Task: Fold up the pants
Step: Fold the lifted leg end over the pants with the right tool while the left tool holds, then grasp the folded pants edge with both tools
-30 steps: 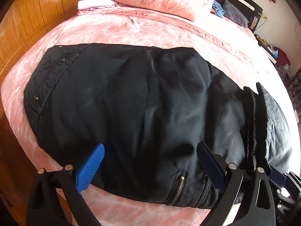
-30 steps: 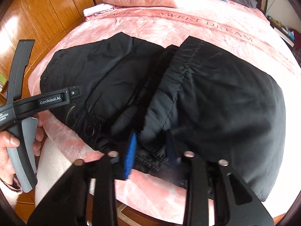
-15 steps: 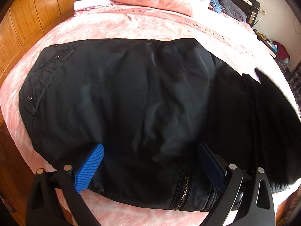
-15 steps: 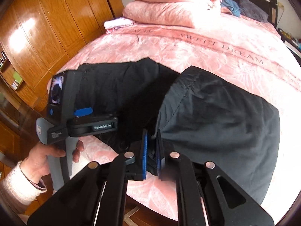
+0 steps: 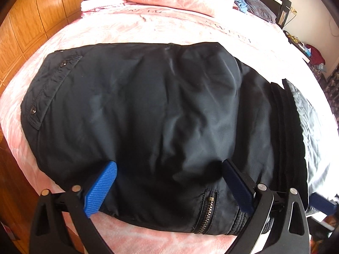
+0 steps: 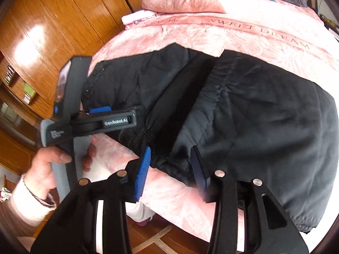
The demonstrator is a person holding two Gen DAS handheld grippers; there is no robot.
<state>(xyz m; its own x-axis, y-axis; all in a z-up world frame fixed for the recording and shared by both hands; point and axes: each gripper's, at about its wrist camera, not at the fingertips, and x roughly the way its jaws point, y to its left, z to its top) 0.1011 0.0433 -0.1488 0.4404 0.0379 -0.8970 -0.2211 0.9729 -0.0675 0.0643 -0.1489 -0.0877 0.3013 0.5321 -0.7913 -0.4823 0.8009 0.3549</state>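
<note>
Black pants [image 5: 161, 116] lie folded on the pink bed [image 5: 190, 27]. Left tool [image 5: 169, 182] spread wide; right tool [image 6: 171, 169], just opening, spread, straddling the pants' hem at lower centre.

The left wrist view looks steeply down along its own gripper [image 5: 169, 185], close over the black pants [image 5: 148, 114], which fill the middle of the frame; the pink bed cover [image 5: 169, 25] rises toward stacked bedding at the top. The right wrist view looks down less steeply from the bed's near edge, its gripper [image 6: 170, 169] at lower centre and the left gripper's body [image 6: 93, 124] at left. Both share the pants [image 6: 254, 116], the cover and the wooden wardrobe [image 6: 53, 31] at upper left.
</note>
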